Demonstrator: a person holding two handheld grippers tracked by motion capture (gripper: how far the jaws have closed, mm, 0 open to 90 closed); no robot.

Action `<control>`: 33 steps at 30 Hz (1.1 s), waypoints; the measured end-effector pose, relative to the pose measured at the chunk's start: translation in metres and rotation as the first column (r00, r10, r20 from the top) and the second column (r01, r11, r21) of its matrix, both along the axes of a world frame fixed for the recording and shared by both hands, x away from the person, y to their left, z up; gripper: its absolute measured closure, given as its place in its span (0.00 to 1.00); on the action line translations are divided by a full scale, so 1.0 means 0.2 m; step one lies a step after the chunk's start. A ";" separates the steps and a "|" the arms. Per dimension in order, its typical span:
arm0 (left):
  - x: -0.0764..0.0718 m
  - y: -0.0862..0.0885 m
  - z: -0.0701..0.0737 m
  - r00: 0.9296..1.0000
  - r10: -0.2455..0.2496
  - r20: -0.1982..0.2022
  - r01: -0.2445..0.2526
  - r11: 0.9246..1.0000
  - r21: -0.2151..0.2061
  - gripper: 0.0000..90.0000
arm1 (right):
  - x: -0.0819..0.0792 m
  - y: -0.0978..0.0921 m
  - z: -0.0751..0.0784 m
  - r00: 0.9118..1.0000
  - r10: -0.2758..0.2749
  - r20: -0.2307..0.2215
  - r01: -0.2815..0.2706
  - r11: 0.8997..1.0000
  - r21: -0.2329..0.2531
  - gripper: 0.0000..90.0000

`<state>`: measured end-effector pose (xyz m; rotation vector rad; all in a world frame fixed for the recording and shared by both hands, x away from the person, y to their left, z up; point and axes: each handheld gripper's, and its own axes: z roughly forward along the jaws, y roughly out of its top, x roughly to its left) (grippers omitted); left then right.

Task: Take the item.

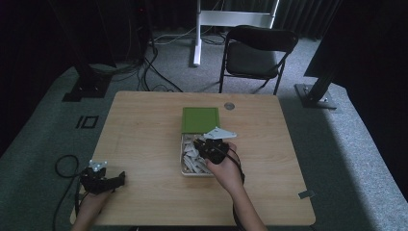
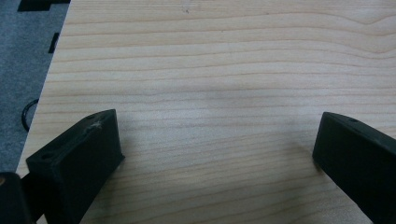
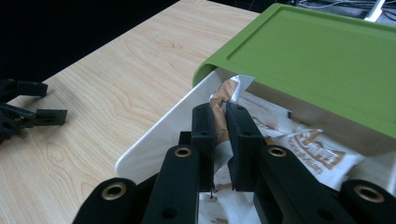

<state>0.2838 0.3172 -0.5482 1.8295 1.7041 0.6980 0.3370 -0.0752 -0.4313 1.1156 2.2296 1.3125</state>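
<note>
A light wooden table (image 1: 144, 144) seen from above, with a person's forearms reaching in from the near edge. Near the table's middle sits a shallow white box (image 1: 184, 163) filled with white and brown paper sachets (image 1: 192, 156). Its green lid (image 1: 200, 119) lies partly slid back, covering the far end of the box.

The right gripper (image 1: 211, 147), held in the person's right hand (image 1: 226, 168), is down in the open part of the box. In the right gripper view, its two black jaws are pressed nearly together, pinching one crumpled sachet (image 3: 223, 100) that sticks up between them, just beside the lid's (image 3: 322, 56) front edge and above the other sachets (image 3: 308, 149) in the box (image 3: 154, 140).

The left gripper (image 1: 108, 182) rests on the table near its front left corner, well apart from the box. In the left gripper view, its jaws are spread wide over bare wood (image 2: 210, 93), with nothing between them. A black folding chair (image 1: 257, 53) stands on the grey carpet beyond the table.
</note>
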 end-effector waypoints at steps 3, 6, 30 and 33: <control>0.00 0.00 0.00 1.000 0.000 0.000 0.000 1.000 0.000 0.02 | 0.00 -0.03 0.02 1.000 -0.006 0.009 0.006 1.000 0.009 0.92; 0.00 0.00 0.00 1.000 0.000 -0.001 0.000 1.000 0.000 0.02 | -0.01 -0.06 0.04 1.000 -0.011 0.015 0.011 1.000 0.017 0.92; 0.00 0.00 0.00 1.000 0.000 -0.001 0.000 1.000 -0.001 0.02 | -0.01 -0.33 0.11 0.995 -0.094 0.046 0.091 0.994 0.062 0.93; 0.00 0.00 0.00 1.000 0.000 -0.001 0.000 1.000 0.000 0.02 | 0.00 -0.37 0.11 0.992 -0.119 0.050 0.115 0.991 0.073 0.93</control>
